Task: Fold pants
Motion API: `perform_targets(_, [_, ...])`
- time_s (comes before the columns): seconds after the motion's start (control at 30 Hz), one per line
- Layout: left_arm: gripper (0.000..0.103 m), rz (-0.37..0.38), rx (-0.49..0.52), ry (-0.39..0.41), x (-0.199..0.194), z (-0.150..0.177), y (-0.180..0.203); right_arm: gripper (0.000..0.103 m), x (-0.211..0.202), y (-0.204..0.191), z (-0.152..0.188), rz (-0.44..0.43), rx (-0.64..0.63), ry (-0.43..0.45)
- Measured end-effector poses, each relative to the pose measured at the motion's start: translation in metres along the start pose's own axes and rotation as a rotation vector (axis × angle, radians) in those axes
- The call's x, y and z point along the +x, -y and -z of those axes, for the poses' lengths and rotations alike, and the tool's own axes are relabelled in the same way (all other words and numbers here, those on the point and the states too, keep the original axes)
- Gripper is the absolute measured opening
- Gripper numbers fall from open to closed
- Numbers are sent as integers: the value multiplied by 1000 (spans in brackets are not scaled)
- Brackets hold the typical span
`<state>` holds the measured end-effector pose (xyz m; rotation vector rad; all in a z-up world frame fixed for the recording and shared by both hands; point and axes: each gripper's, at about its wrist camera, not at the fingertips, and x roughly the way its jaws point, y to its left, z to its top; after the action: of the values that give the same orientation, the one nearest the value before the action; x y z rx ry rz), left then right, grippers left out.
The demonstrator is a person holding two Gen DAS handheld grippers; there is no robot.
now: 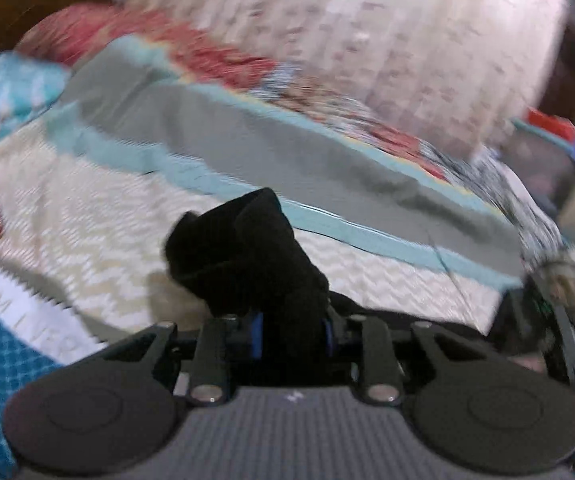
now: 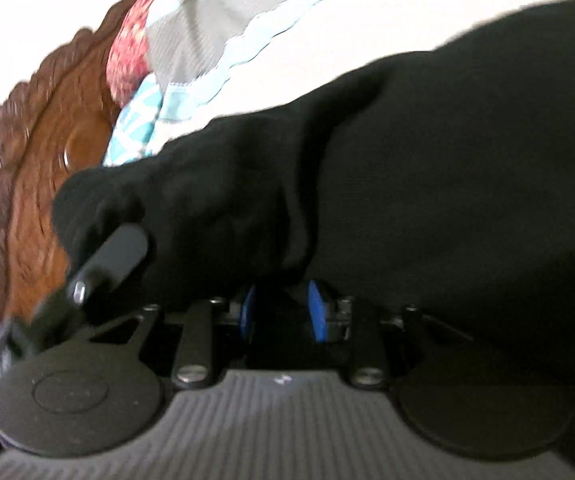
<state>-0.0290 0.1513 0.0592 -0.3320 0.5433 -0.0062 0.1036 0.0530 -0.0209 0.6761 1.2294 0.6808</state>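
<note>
Black soft-fabric pants point(image 2: 427, 168) are pinched in both grippers, bunched up in front of each camera and lifted off the bed. Left gripper point(image 1: 293, 330): blue-padded fingers point(image 1: 258, 332) clamped on a wad of the black cloth, centre-bottom of frame. Right gripper point(image 2: 283, 312): fingers point(image 2: 316, 312) clamped on a thick fold, cloth filling the right half of the frame.

Risks: both grips hold bunched cloth, not a clean edge, so a layer could slip out and the fold land crooked. The left view is motion-blurred, so probably a fast swing, which could drag or flip the loose part.

Edges and room: cream chevron-pattern bedspread point(image 1: 87, 216) gives open room at centre-left of the left view. Grey blanket with teal border point(image 1: 271, 148) crosses mid-frame; landing on it would ruck it up. Carved brown wooden headboard point(image 2: 47, 152) sits close at left of the right view, a snag hazard. Other gripper's black bar point(image 2: 111, 256) is just beside the cloth at lower left; the two grippers could knock.
</note>
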Motion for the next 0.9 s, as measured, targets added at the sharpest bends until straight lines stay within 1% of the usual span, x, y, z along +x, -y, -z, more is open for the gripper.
perform_targets(0.07, [24, 12, 110, -2, 0, 8, 26, 33, -19, 12, 2, -13, 46, 32])
perform_targets(0.17, [24, 18, 285, -23, 4, 25, 64, 33, -56, 28, 6, 7, 81, 104])
perform_targets(0.23, [24, 19, 414, -41, 8, 40, 89, 34, -85, 40, 10, 38, 95, 177])
perform_targets(0.37, [26, 2, 702, -85, 20, 80, 138, 43, -148, 56, 26, 120, 68, 342])
perform_targets(0.4, [29, -7, 754, -104, 25, 88, 145, 46, -162, 59, 32, 136, 68, 376])
perform_targets(0.47, [36, -25, 842, -138, 33, 104, 157, 49, -177, 65, 41, 141, 81, 408])
perform_targets(0.53, [44, -19, 882, -142, 30, 112, 161, 53, -182, 71, 47, 129, 101, 414])
perform_targets(0.57, [45, -5, 889, -139, 26, 112, 162, 55, -182, 72, 48, 122, 110, 414])
perform_targets(0.63, [48, 35, 874, -129, 12, 106, 161, 68, -182, 72, 50, 86, 119, 412])
perform_targets(0.67, [49, 56, 840, -127, 4, 100, 157, 83, -184, 73, 50, 72, 114, 411])
perform_targets(0.7, [52, 78, 792, -125, -5, 93, 153, 90, -184, 72, 48, 62, 101, 406])
perform_targets(0.77, [56, 108, 655, -118, -21, 75, 135, 90, -184, 73, 38, 73, 59, 381])
perform_targets(0.83, [56, 85, 523, -128, -25, 56, 115, 90, -172, 69, 28, 101, 14, 349])
perform_targets(0.9, [56, 53, 370, -155, -25, 38, 91, 90, -152, 63, 19, 137, -21, 326])
